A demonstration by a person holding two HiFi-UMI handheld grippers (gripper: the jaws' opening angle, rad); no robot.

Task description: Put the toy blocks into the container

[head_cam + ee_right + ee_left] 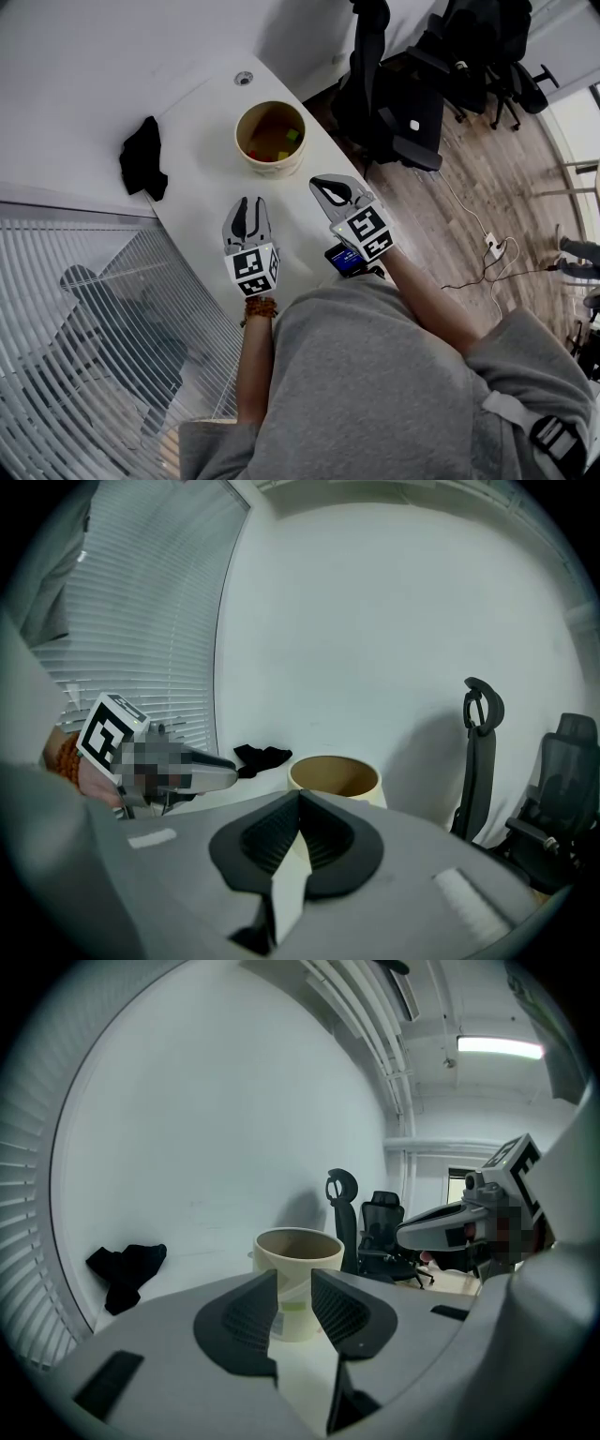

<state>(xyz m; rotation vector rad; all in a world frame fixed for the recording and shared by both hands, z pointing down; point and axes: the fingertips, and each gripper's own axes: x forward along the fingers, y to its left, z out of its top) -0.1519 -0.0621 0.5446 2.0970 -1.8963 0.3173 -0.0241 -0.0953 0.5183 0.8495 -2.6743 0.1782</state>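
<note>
Toy blocks [292, 135] — inside the container [270, 170]

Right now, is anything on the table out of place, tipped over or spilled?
Nothing is spilled: the container stands upright with toy blocks inside. The only odd item is a crumpled black cloth lying on the table left of it in the head view, not touching it.
</note>
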